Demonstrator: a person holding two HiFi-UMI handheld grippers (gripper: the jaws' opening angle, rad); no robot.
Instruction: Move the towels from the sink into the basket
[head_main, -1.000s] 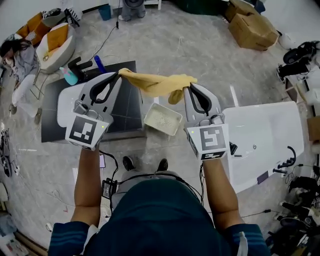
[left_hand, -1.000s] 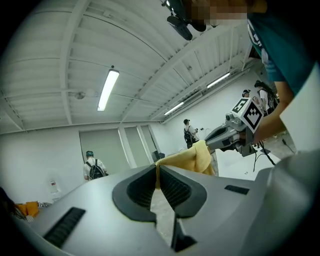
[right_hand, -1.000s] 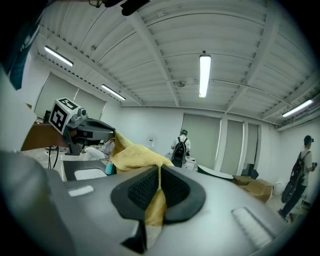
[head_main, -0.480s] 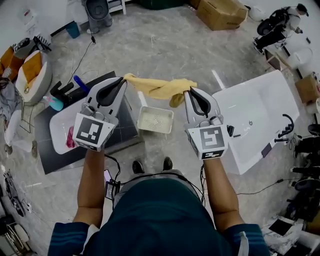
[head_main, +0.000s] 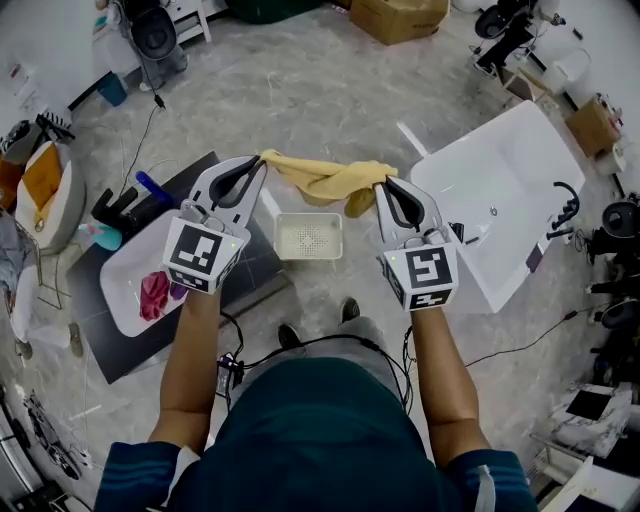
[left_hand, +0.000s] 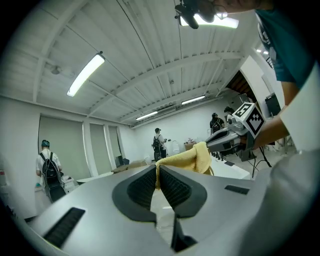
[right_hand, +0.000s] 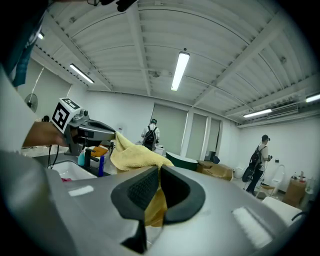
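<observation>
A yellow towel (head_main: 325, 180) hangs stretched in the air between my two grippers. My left gripper (head_main: 262, 160) is shut on its left end, and my right gripper (head_main: 383, 187) is shut on its right end, where a fold droops down. The white perforated basket (head_main: 308, 236) stands on the floor right below the towel. A pink-red towel (head_main: 155, 294) lies in the white sink (head_main: 118, 268) at the left. In the left gripper view the towel (left_hand: 187, 161) runs from my pads to the other gripper (left_hand: 235, 138). In the right gripper view the towel (right_hand: 132, 156) is pinched between the pads.
A white bathtub (head_main: 505, 200) stands at the right with a black tap (head_main: 568, 205). The sink rests on a dark mat (head_main: 250, 265), with a blue bottle (head_main: 152, 188) and a black tap (head_main: 115, 205) behind it. Cardboard boxes (head_main: 398, 17) and cables lie on the floor. People stand in the background.
The head view has swung, so the sink with its pink-red towel has come into sight at the left. Both grippers still hold the yellow towel stretched above the basket.
</observation>
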